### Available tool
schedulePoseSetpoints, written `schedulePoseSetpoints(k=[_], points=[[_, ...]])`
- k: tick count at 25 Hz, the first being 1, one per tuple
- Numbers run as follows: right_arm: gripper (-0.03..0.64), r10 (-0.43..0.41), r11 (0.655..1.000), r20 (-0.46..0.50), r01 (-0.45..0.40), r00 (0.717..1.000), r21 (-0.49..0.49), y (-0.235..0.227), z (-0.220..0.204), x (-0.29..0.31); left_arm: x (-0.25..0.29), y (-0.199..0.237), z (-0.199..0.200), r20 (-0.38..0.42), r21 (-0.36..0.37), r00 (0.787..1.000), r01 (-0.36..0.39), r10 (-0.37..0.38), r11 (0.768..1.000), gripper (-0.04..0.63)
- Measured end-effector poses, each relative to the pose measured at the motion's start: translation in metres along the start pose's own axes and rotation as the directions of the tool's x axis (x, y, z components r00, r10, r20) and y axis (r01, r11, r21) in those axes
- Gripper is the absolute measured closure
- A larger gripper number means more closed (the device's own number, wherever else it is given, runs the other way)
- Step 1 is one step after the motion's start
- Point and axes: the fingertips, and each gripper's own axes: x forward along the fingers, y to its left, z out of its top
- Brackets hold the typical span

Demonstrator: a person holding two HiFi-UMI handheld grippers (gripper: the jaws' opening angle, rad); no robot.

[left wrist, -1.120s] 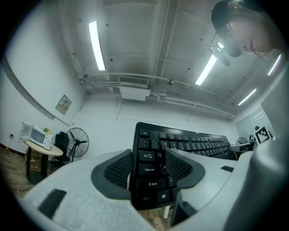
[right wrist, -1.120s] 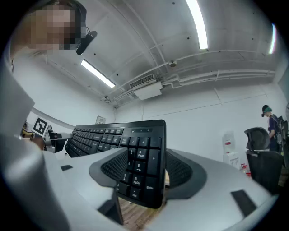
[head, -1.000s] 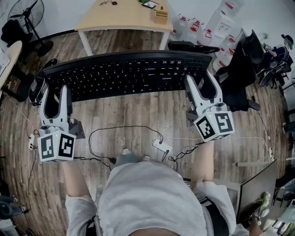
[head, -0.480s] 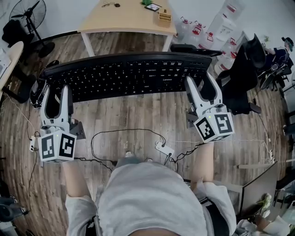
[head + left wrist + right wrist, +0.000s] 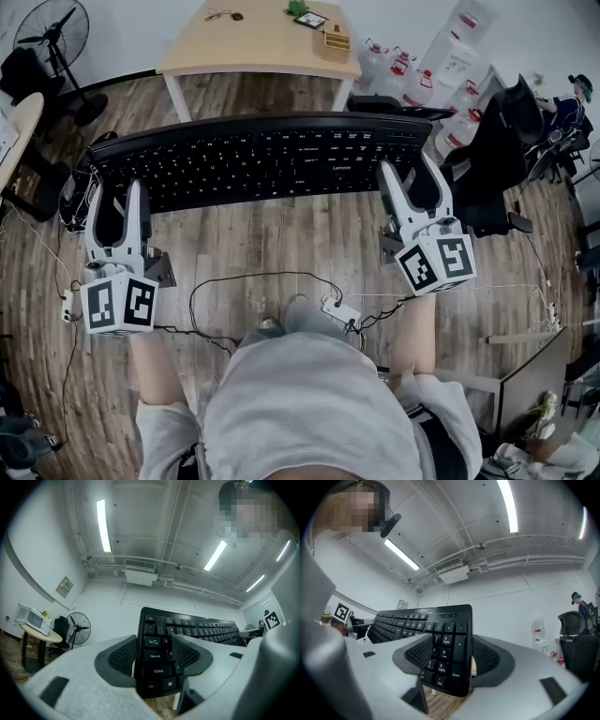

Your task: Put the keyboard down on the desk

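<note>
A long black keyboard (image 5: 262, 155) hangs level in the air over the wooden floor, short of the light wooden desk (image 5: 253, 47) at the top of the head view. My left gripper (image 5: 116, 192) is shut on the keyboard's left end (image 5: 157, 663), its pads pressing either side near the Shift and Ctrl keys. My right gripper (image 5: 408, 171) is shut on the keyboard's right end (image 5: 447, 653), over the number pad. Both arms reach forward from the person's body.
On the desk lie a small wooden box (image 5: 335, 42), a dark flat device (image 5: 308, 18) and a small item (image 5: 223, 14). A fan (image 5: 52, 33) stands far left. Water jugs (image 5: 417, 80) and a black chair (image 5: 497, 141) crowd the right. Cables and a power strip (image 5: 337, 309) lie on the floor.
The desk has come slightly nearer and lower in the head view as the person steps forward. Both grippers still hold the keyboard the same way.
</note>
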Motion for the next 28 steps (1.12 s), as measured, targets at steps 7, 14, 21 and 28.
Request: schedulePoseSetpoints(k=[7, 14, 21, 28], points=[[0.354, 0.025, 0.999, 0.051, -0.027, 0.998, 0.024, 0.000, -0.006, 0.008, -0.003, 0.001, 0.008, 0.029, 0.040, 0.999, -0.021, 0.020, 0.999, 0.364], [0.354, -0.056, 0.998, -0.022, 0.056, 0.998, 0.016, 0.011, 0.018, -0.016, 0.002, 0.003, 0.019, -0.045, -0.013, 0.998, 0.045, -0.046, 0.999, 0.364], [0.354, -0.013, 1.000, 0.019, 0.012, 1.000, 0.010, -0.002, -0.007, -0.003, 0.002, -0.001, -0.005, -0.006, 0.003, 1.000, 0.007, -0.007, 1.000, 0.364], [0.354, 0.019, 1.000, 0.062, -0.018, 0.998, -0.002, -0.005, -0.009, 0.004, -0.004, -0.002, -0.007, 0.034, 0.011, 0.999, -0.021, 0.021, 1.000, 0.364]])
